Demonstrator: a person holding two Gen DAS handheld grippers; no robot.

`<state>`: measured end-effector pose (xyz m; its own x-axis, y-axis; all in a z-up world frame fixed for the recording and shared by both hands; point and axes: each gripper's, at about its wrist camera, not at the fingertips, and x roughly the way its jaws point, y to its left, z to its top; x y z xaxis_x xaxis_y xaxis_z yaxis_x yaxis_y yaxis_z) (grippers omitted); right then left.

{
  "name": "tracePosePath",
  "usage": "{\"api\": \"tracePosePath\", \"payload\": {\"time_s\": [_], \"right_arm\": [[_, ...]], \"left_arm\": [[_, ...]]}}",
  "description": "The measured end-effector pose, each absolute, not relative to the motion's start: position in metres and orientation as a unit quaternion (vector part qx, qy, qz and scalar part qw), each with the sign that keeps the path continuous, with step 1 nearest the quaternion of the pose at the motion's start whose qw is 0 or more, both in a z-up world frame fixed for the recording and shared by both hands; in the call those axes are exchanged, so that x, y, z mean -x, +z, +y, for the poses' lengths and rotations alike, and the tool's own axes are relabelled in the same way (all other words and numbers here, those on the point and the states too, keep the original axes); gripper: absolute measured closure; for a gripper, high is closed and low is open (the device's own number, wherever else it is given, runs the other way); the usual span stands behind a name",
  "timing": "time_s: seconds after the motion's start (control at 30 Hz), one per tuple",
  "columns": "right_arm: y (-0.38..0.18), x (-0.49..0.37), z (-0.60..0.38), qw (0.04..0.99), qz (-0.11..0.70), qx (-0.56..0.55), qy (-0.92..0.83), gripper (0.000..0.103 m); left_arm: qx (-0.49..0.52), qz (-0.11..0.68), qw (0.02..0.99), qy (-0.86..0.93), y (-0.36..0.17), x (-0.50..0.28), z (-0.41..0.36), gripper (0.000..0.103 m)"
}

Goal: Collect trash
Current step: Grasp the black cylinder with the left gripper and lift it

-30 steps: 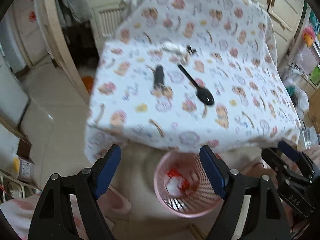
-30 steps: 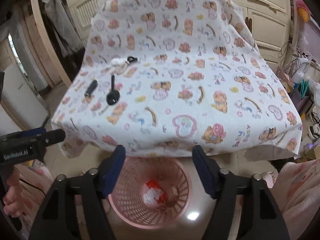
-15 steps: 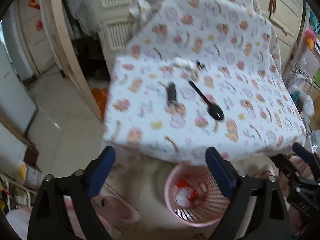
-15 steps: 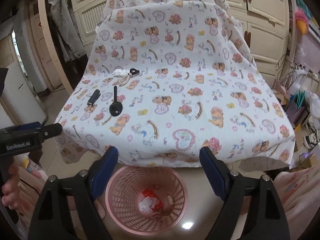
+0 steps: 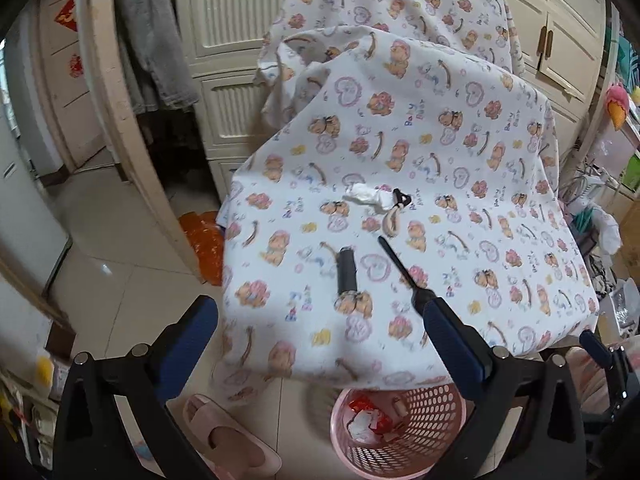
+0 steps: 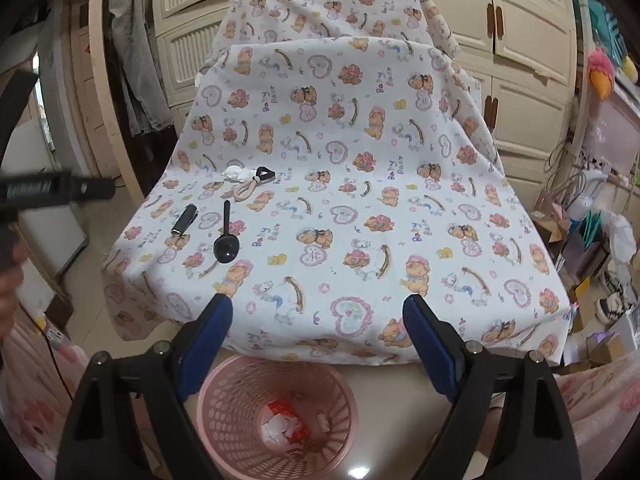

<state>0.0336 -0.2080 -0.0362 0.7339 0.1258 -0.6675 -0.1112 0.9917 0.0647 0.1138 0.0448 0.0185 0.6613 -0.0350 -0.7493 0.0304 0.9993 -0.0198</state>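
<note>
A pink mesh bin (image 6: 276, 416) stands on the floor at the table's near edge, with red and white wrappers in it; the left wrist view shows the bin (image 5: 400, 432) too. On the bear-print cloth (image 6: 360, 200) lie a crumpled white tissue (image 6: 235, 174), a black spoon (image 6: 226, 240), a dark cylinder (image 6: 184, 220) and a small beige and black item (image 6: 256, 182). My left gripper (image 5: 320, 316) hangs in front of the table edge, its jaws opening wide with nothing between them. My right gripper (image 6: 318, 316) hovers above the bin, jaws opening, nothing held.
A pink slipper (image 5: 228, 440) lies on the tiled floor left of the bin. An orange object (image 5: 202, 240) sits by the table's left corner. Cream cabinets (image 6: 520, 40) stand behind the table. Clutter and bags (image 6: 592, 232) crowd the right side.
Both grippers have spread their jaws wider. The left gripper rose and drew towards the table, so the spoon and cylinder look closer. The right view tilted up a little over the bin.
</note>
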Motion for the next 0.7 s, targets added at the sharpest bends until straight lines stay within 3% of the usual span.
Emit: {"api": "tracePosePath", "payload": {"time_s": [0.17, 0.3, 0.4, 0.47, 0.53, 0.7], "right_arm": [[-0.040, -0.038, -0.207, 0.930, 0.361, -0.011, 0.066, 0.017], [-0.049, -0.043, -0.207, 0.926, 0.372, -0.012, 0.063, 0.017], [-0.058, -0.050, -0.207, 0.921, 0.385, -0.023, 0.062, 0.017], [-0.062, -0.056, -0.207, 0.917, 0.392, -0.032, 0.065, 0.017], [-0.063, -0.062, -0.205, 0.917, 0.392, -0.032, 0.065, 0.017], [-0.062, -0.064, -0.209, 0.922, 0.381, -0.031, 0.054, 0.017]], "left_arm": [[0.017, 0.391, 0.919, -0.043, 0.013, -0.133, 0.049, 0.005], [0.005, 0.403, 0.913, -0.059, -0.003, -0.149, 0.041, 0.033], [-0.001, 0.415, 0.907, -0.070, -0.016, -0.164, 0.028, 0.037], [-0.014, 0.432, 0.900, -0.056, -0.030, -0.177, 0.020, 0.046], [-0.007, 0.458, 0.888, -0.051, -0.043, -0.188, 0.016, 0.063], [0.015, 0.494, 0.868, -0.044, -0.062, -0.198, 0.013, 0.077]]}}
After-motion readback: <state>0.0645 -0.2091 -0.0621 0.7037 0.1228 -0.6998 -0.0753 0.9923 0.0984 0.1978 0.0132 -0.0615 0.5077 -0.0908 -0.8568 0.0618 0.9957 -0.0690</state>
